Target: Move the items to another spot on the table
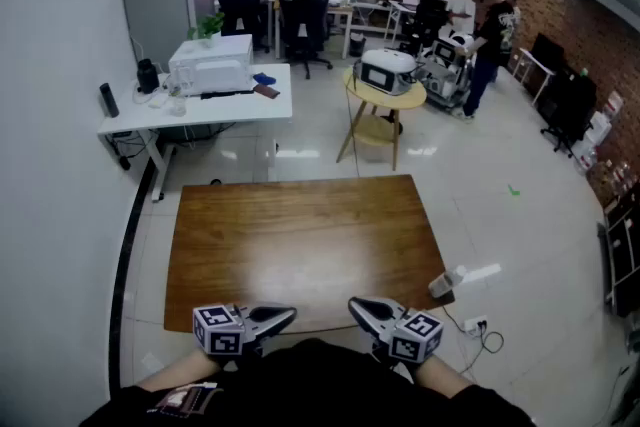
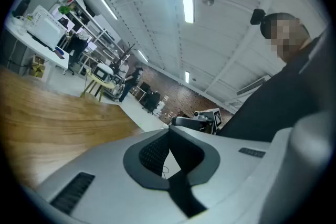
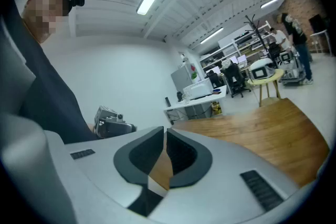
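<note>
The wooden tabletop (image 1: 300,235) is bare over almost all of its surface. The only candidate for the task that I can see is a small pale object (image 1: 446,282) at the near right corner. It is too small to say what it is, and I cannot tell if it stands on the corner or just beyond the edge. The left tongs (image 1: 285,315) and the right tongs (image 1: 358,305) both hover over the near edge, close to its middle, with the tips turned toward each other. Each pair is pressed together with nothing between the pads. I judge therefore that the step in hand is the approach, not yet a grasp. The right tongs seem the better choice, because they are nearer to that corner, and they should be spread wide before they arrive at the object. It is wise to come from the side of the tabletop's middle, so that a push does not send the object over the edge, and to close the pads gently on its middle part. The free area toward the far left corner looks like a good new spot.
</note>
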`<state>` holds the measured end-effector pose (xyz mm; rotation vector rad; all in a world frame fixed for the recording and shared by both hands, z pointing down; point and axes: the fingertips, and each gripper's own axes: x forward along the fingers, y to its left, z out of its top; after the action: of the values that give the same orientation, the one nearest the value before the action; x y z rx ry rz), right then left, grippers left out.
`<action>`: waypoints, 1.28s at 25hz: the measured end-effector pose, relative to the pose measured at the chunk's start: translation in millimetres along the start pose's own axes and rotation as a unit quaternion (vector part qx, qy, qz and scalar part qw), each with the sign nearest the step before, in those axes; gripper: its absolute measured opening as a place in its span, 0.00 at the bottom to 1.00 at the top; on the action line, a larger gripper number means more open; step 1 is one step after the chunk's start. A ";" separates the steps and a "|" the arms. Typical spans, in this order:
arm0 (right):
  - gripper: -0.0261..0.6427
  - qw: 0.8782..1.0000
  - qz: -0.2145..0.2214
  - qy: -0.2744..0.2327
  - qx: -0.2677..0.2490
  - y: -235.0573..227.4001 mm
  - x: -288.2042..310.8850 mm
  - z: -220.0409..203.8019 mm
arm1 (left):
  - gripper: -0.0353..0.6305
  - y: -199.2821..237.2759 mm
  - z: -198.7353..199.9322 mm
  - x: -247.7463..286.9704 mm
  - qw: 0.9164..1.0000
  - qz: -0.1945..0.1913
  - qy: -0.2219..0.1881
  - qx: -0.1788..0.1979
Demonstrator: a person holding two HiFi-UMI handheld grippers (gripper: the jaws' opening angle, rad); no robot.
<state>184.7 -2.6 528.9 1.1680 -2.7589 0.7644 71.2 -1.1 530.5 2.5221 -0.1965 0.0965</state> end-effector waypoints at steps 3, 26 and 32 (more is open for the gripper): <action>0.08 0.999 -0.038 -0.014 -0.023 -55.9 -32.7 14.3 | 0.04 8.3 1.9 51.7 0.999 -0.008 0.021 0.023; 0.65 0.948 -0.232 0.189 -0.107 -370.8 -157.3 -122.8 | 0.04 19.4 -93.4 434.5 0.959 -0.074 0.213 0.170; 0.49 0.947 -0.225 0.195 -0.122 -375.7 -133.7 -120.2 | 0.04 39.1 -72.3 403.3 0.966 -0.038 0.199 0.160</action>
<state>520.7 -81.6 762.0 1.3469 -2.0850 0.5131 460.9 -39.0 657.5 2.7559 0.0870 0.6428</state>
